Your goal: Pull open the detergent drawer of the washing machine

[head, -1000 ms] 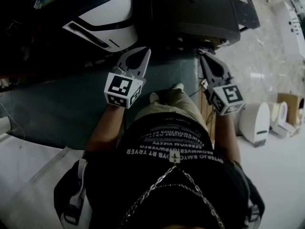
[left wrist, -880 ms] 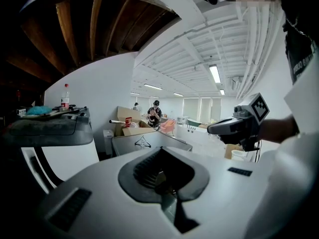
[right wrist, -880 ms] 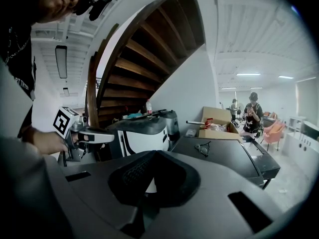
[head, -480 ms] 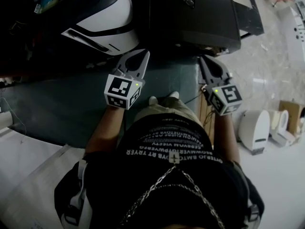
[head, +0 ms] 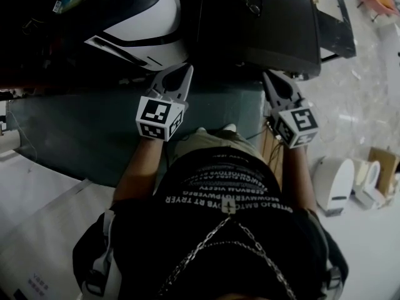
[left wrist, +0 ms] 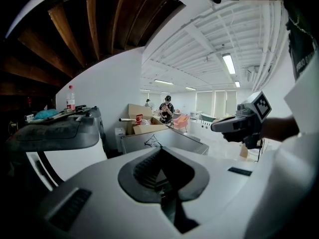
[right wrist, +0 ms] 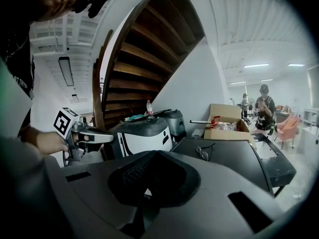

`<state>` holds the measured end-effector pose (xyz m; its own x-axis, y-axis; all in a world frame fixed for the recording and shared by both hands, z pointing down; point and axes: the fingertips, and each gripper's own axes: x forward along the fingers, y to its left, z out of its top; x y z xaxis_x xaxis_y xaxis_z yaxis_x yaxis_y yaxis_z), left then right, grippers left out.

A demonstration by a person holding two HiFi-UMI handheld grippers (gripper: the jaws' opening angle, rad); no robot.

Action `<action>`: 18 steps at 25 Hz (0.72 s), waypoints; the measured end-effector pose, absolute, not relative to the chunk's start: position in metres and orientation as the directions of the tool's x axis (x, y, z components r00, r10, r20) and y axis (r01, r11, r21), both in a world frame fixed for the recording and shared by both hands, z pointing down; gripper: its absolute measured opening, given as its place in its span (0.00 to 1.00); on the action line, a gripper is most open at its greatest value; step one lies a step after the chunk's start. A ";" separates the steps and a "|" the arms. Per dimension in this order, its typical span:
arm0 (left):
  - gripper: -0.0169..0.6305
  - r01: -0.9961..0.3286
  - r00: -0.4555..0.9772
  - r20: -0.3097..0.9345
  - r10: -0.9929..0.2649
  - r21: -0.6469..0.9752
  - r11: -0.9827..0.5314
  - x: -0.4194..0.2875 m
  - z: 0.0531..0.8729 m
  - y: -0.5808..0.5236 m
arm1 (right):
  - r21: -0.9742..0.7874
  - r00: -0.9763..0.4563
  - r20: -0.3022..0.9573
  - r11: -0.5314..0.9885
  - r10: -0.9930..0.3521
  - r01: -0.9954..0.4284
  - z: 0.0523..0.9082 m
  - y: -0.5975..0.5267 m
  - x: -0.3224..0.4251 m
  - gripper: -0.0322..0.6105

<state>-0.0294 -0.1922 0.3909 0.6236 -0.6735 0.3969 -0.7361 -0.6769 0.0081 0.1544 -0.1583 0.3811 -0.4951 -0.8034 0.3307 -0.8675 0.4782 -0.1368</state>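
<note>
Nearer machines [head: 262,24]: L gripper [head: 187,69], R gripper [head: 268,75]

Washing machine [head: 262,36], most likely the dark grey, flat-topped cabinet: upright, just right of a white-and-black rounded appliance [head: 140,17], a pair of glasses [head: 249,2] lying on its lid, front face unseen from above, so the detergent drawer cannot be made out.

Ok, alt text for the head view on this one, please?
Seen from above, a person in a black printed shirt holds the left gripper and right gripper out in front, both shut and empty. Beyond them stand a white-and-black machine and a dark flat-topped unit with glasses lying on it.
</note>
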 end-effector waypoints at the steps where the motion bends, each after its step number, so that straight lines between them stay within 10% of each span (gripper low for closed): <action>1: 0.03 -0.744 0.615 0.397 -0.682 0.006 -0.668 -0.029 0.391 -0.193 | -0.137 -0.502 0.331 0.486 -0.799 -0.863 0.383 -0.159 0.157 0.05; 18: 0.03 -0.781 0.550 0.511 -0.660 0.036 -0.623 -0.041 0.470 -0.206 | -0.162 -0.479 0.440 0.458 -0.760 -0.874 0.464 -0.183 0.174 0.05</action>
<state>-0.0407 -0.2061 0.4700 0.5500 -0.6605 0.5112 -0.7814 -0.6231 0.0356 0.1743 -0.1830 0.4638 -0.4793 -0.7595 0.4397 -0.8741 0.4580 -0.1617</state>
